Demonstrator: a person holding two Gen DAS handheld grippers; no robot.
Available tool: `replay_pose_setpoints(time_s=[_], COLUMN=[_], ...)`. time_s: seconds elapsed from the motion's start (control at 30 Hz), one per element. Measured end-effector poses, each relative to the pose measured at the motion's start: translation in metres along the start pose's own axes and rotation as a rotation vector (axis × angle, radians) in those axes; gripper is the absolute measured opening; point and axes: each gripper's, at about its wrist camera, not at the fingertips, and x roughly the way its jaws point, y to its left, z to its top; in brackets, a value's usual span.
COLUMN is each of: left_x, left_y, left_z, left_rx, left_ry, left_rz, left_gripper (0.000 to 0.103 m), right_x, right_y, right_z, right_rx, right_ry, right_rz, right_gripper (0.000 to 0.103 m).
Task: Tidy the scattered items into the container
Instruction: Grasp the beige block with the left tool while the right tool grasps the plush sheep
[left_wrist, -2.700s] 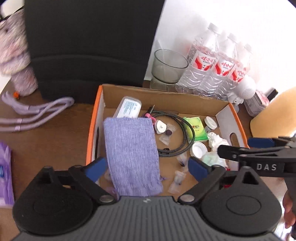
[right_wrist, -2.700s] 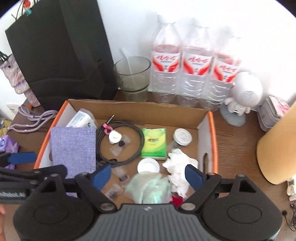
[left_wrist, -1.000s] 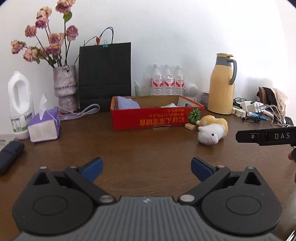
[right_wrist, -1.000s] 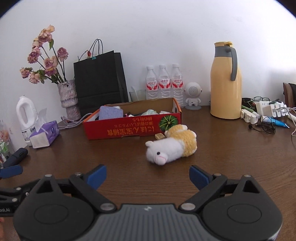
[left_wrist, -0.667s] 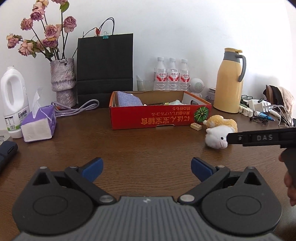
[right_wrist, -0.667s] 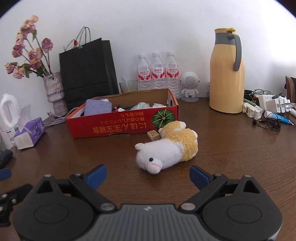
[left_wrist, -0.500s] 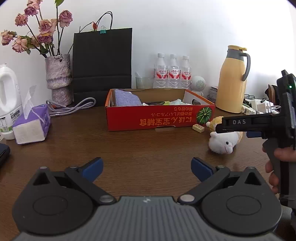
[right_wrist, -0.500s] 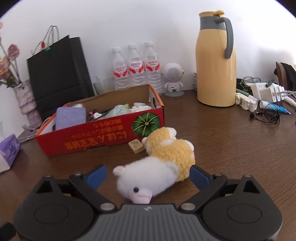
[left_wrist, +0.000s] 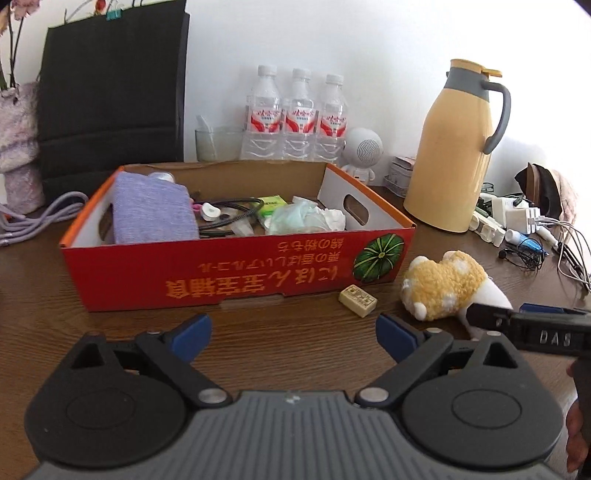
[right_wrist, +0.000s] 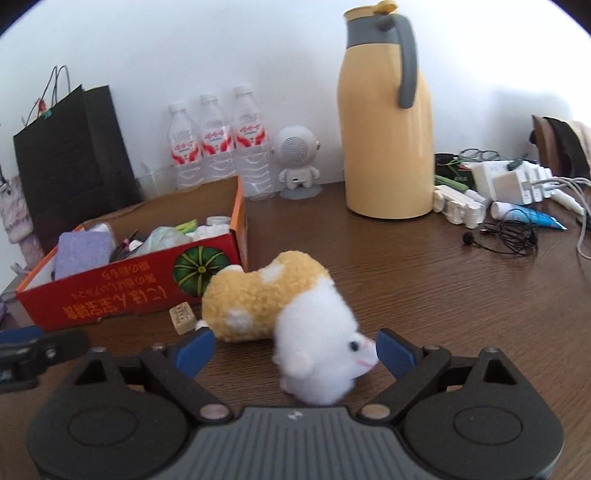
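**Box nearly full; a toy and a small block remain outside**

Left wrist view: the red cardboard box (left_wrist: 236, 273) already holds a folded purple cloth (left_wrist: 153, 208), a black cable and crumpled tissues. A small cream block (left_wrist: 357, 301) and a yellow-and-white plush toy (left_wrist: 443, 288) lie on the wooden table (left_wrist: 295, 347), just outside its front wall. The left gripper (left_wrist: 293, 332) is empty, its jaws wide but closing.

Right wrist view: the right gripper (right_wrist: 295, 349) stands open around the toy's white head, its right pad seemingly at the snout, not yet squeezing. Both items probably remain to be boxed.
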Motion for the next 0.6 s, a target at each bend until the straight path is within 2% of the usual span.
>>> replay_pose_setpoints(time_s=[0.07,0.1,0.13,0.23,0.3,0.4,0.47,0.53,0.6], left_x=[0.018,0.026,0.032,0.050,0.062,0.075,0.081,0.086,0.087], left_y=[-0.012,-0.019,-0.025,-0.039,-0.047,-0.057,-0.062,-0.063,-0.065], left_z=[0.005,0.005,0.006,0.008,0.010,0.012,0.009,0.006,0.005], left_rx=[0.003,0.008,0.017,0.003,0.001,0.011,0.023,0.021,0.025], left_ry=[0.022,0.032,0.040,0.039,0.046,0.053,0.057,0.065,0.053], left_rz=[-0.024,-0.026,-0.029,-0.004,0.004,0.026,0.035,0.045,0.058], left_gripper=[0.091,0.091,0.088,0.085,0.080,0.068,0.047,0.040,0.040], right_x=[0.013,0.017,0.021,0.027,0.027,0.024,0.023,0.019,0.011], right_y=[0.006,0.006,0.004,-0.017,-0.030,-0.047,-0.047,-0.040,-0.034], right_z=[0.001,0.001,0.004,0.009,0.009,0.008,0.008,0.007,0.006], right_rx=[-0.083,-0.106,-0.123,-0.104,-0.074,-0.010,-0.009,-0.040,-0.061], right_ry=[0.005,0.007,0.012,-0.001,-0.033,-0.054,-0.062,-0.073,-0.113], right_rz=[-0.014,-0.020,-0.027,-0.026,-0.085,-0.103,-0.108,-0.080,-0.056], right_gripper=[0.089,0.075,0.046,0.046,0.046,0.046,0.047,0.046,0.046])
